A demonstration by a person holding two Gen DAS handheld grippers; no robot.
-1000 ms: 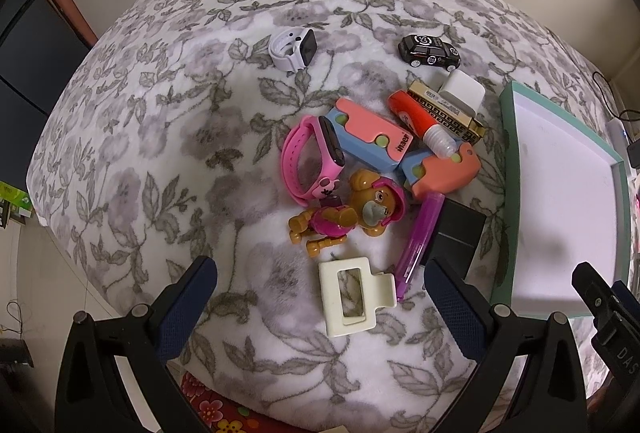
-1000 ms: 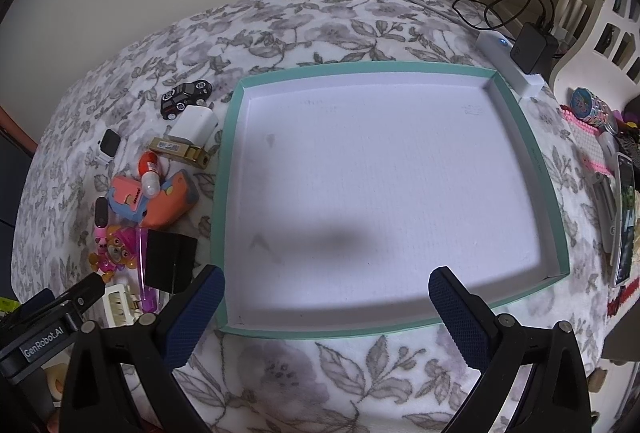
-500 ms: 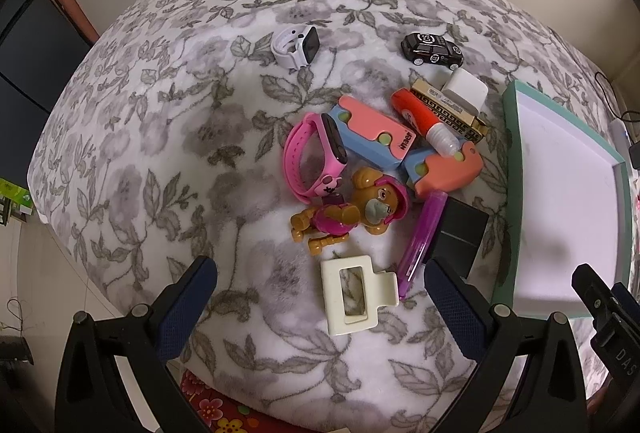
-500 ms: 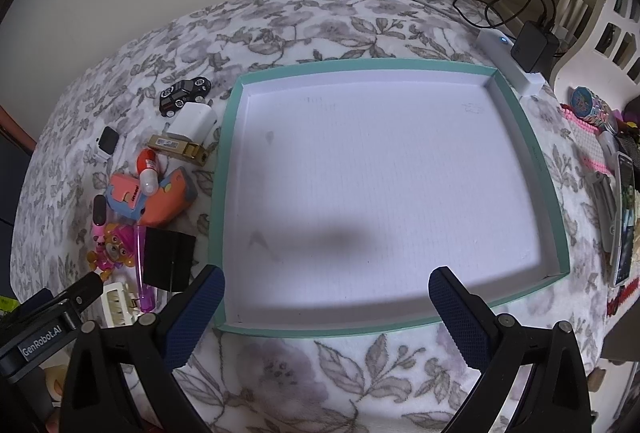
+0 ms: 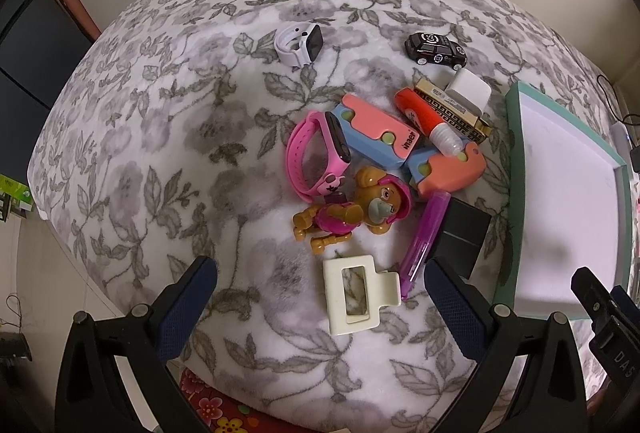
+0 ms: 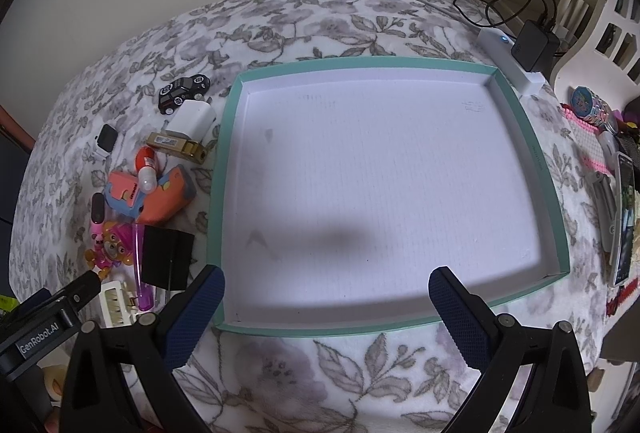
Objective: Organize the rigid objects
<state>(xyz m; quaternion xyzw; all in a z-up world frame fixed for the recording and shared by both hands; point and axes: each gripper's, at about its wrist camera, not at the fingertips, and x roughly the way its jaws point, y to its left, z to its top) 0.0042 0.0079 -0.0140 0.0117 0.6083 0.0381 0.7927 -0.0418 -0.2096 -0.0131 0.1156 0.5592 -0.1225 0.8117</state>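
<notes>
My left gripper (image 5: 320, 289) is open and empty, hovering just above a cream hair clip (image 5: 354, 295). Beyond it lie a brown and pink toy dog (image 5: 356, 211), a pink watch (image 5: 316, 157), a purple pen (image 5: 424, 237), a black box (image 5: 464, 233), a pink and blue toy (image 5: 404, 149), a red glue tube (image 5: 428, 121), a white charger (image 5: 468, 91), a black toy car (image 5: 436, 49) and a white watch (image 5: 300, 41). My right gripper (image 6: 326, 291) is open and empty over the near edge of the teal-rimmed white tray (image 6: 520, 121), which holds nothing.
The floral blanket (image 5: 160, 137) covers a rounded surface that drops off at the left and near edges. A power strip with a black adapter (image 6: 534, 47) sits behind the tray. A phone (image 6: 624, 217) and pink beads (image 6: 588, 137) lie to its right.
The left view has drifted slightly; the toys sit a little farther ahead of the fingers. The right gripper has barely moved. Both stay open.
</notes>
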